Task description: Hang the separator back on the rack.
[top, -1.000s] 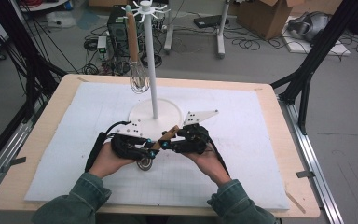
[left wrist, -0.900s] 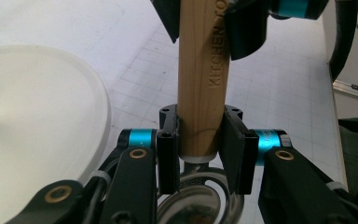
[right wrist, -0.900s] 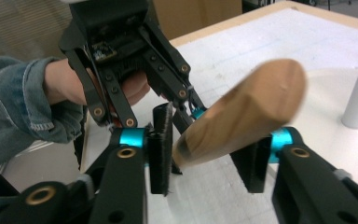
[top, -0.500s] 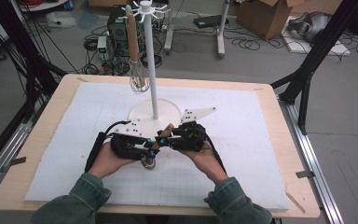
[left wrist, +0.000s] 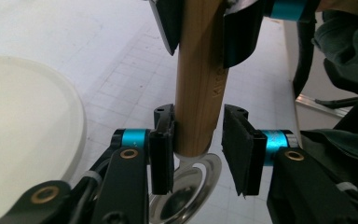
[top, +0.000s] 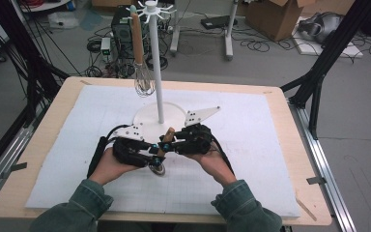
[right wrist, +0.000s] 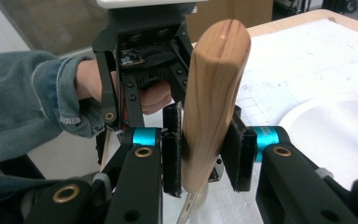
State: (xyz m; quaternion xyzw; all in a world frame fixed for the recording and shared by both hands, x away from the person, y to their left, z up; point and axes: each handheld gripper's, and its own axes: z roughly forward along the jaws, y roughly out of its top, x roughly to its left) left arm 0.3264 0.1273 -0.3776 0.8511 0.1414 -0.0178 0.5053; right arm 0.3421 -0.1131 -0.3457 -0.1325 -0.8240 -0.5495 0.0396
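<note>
— Cluttered workshop floor behind: cables (top: 251,44), cardboard box (top: 270,14). Closer in, wooden table (top: 290,121) under white mat (top: 270,145), with stand (top: 155,58) and hanging whisk (top: 144,82).

— Looks like a handover, midway. Firm clamp by right gripper (right wrist: 209,154) on wooden handle (right wrist: 214,93), held low over mat, near stand. Below, metal end (top: 158,168); possibly a ladle, hard to tell.

— And left gripper (left wrist: 198,149)?

— Spread around handle's lower part, one pad touching, other apart. Next, probably: squeeze left shut before loosening right, then lift toward a hook (top: 166,10).

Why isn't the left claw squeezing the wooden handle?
The left claw is open: one pad touches the wooden handle, and a gap shows beside the other pad.
</note>
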